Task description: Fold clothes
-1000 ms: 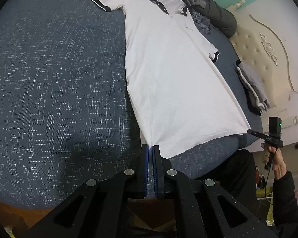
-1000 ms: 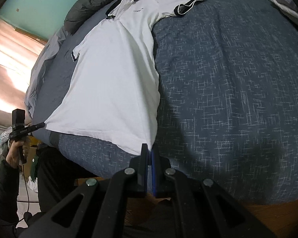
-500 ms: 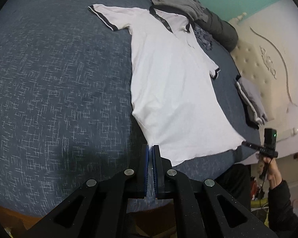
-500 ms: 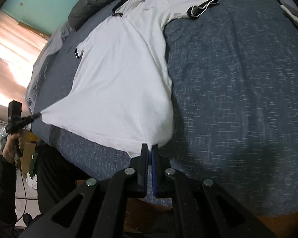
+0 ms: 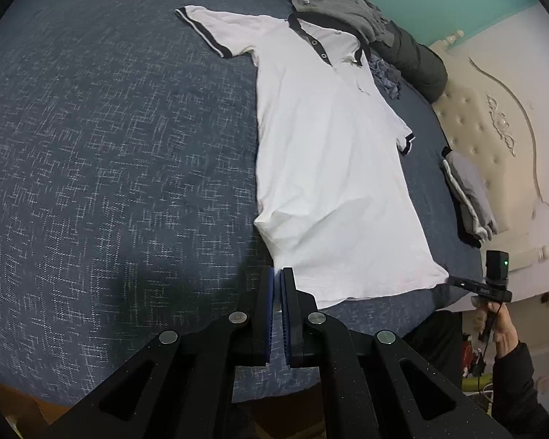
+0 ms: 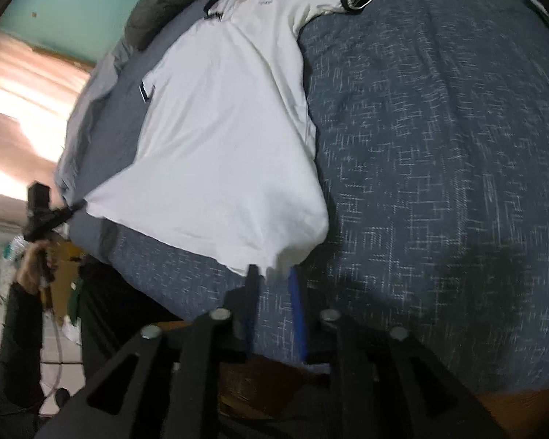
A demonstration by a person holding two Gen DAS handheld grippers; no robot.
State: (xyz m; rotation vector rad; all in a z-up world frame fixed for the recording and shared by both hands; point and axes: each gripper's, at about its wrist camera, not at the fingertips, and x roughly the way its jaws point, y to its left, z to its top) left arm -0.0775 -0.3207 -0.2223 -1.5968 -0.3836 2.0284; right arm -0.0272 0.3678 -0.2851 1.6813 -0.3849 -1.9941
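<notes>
A: Since the earlier frame, the right hand-held gripper (image 6: 272, 274) has just been opening; its two jaws now stand apart, with the shirt's hem corner lying between them and not pressed. That view is blurred.

B: And the left hand-held gripper (image 5: 277, 274)?

A: Jaws together, blue pads nearly touching, clamped on the other hem corner of the white polo shirt (image 5: 325, 153). Compared with a second ago the hem has slackened and bunched slightly near that corner.

B: Count of items?

A: One polo shirt, front up, lying flat on the bed (image 5: 109, 146). Two short sleeves with dark striped cuffs, one dark collar, three buttons visible on the placket. One crumpled grey garment (image 5: 333, 3) touching the collar. One folded stack of clothes (image 5: 468, 197) near the headboard (image 5: 494, 128).

B: Textures?

A: Shirt: smooth knit, few wrinkles. Bed cover: dark blue, woven-looking with white crosshatch flecks. Headboard: cream, tufted with buttons, curved carved trim. One dark padded roll (image 5: 417, 58) lies along the far edge.
</notes>
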